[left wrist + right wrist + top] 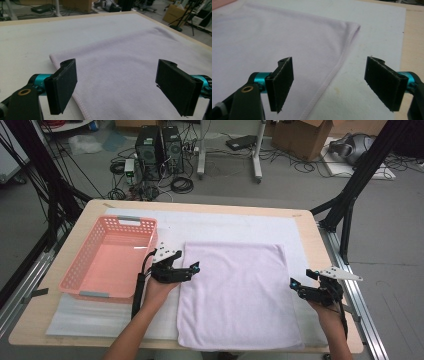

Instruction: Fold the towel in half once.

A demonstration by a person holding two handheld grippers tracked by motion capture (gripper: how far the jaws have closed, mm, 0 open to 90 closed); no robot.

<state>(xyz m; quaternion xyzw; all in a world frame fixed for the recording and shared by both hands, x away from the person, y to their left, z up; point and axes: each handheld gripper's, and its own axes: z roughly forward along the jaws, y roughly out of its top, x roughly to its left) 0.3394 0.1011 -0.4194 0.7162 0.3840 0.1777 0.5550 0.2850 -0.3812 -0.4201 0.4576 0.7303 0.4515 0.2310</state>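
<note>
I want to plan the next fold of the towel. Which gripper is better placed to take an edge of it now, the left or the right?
Left, slightly. The left gripper hangs open over the towel with its left hem between the jaws. The right gripper, also open, straddles the right hem but sits mostly over the white mat.

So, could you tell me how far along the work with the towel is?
Done: the lilac towel lies flat and smooth on the white mat, seemingly already folded over. In hand: nothing. The left claw sits open at its left edge and the right claw open at its right edge, neither gripping. Left, probably: another fold and moving it to the pink basket, whose visible part holds nothing.
</note>
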